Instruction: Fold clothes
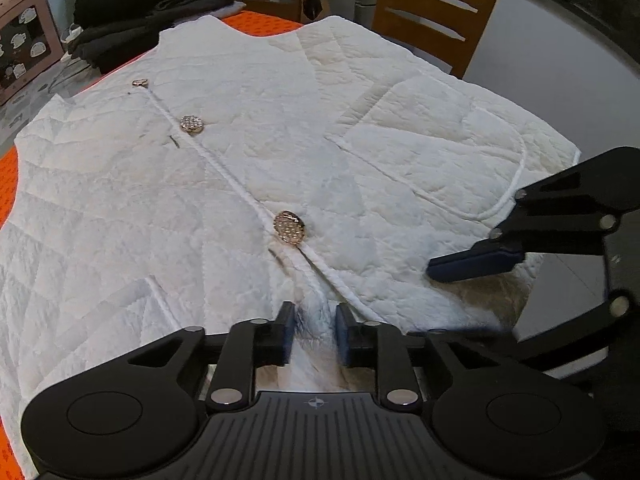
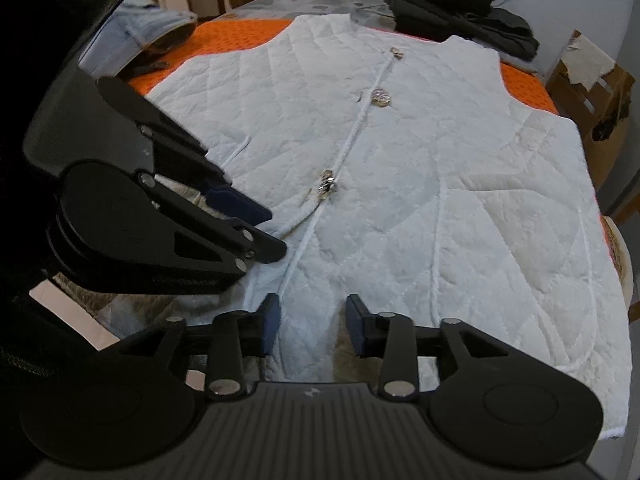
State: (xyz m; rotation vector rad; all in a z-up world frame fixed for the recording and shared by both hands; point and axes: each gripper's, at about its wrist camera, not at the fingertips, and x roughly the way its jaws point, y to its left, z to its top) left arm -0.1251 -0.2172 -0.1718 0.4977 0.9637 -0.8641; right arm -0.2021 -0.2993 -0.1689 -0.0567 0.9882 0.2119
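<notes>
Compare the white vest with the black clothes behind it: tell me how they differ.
The white quilted vest lies spread flat, front up, while the black clothes sit stacked in a folded pile. The vest covers most of the orange cloth; the black clothes take up only a far corner. The vest shows gold buttons and cord trim; the black clothes show no detail. Both rest on the same table.

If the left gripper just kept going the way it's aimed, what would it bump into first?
Most likely the white quilted vest itself. The left gripper tilts down at its near hem, and fabric already bunches between the gripper's blue pads, so cloth comes first, with the table directly beneath. Exact depth is hard to judge.
</notes>
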